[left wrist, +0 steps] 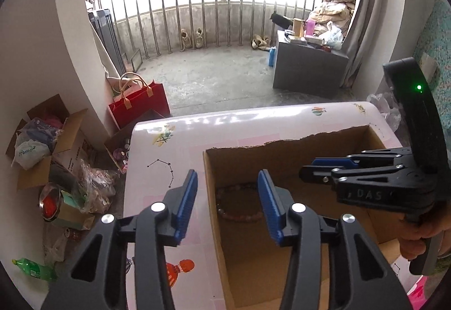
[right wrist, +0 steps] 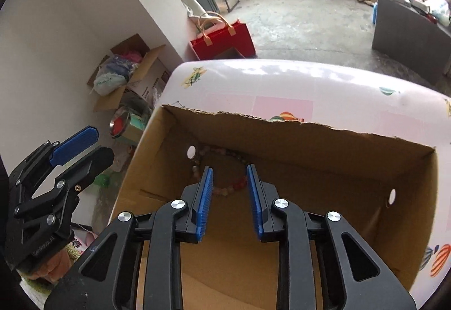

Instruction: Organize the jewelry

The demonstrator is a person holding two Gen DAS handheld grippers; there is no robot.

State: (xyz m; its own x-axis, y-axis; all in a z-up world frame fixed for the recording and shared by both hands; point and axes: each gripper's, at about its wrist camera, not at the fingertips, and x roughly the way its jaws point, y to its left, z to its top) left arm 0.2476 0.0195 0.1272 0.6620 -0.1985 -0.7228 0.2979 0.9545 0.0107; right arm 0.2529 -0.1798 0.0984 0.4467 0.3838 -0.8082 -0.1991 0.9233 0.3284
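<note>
A bracelet of reddish-brown beads lies on the floor of an open cardboard box on a table with a pink patterned cloth. My left gripper is open above the box's left wall, one finger over the cloth and one over the box, holding nothing. My right gripper hangs over the box with its blue pads apart; the bracelet shows in a far corner beyond the tips, untouched. Each gripper appears in the other's view: the right gripper in a hand, and the left gripper at the left edge.
Left of the table the floor holds a red bag, open cartons of clutter, a tin and a green bottle. A grey cabinet stands far right by a railing hung with clothes. The box has a torn far rim.
</note>
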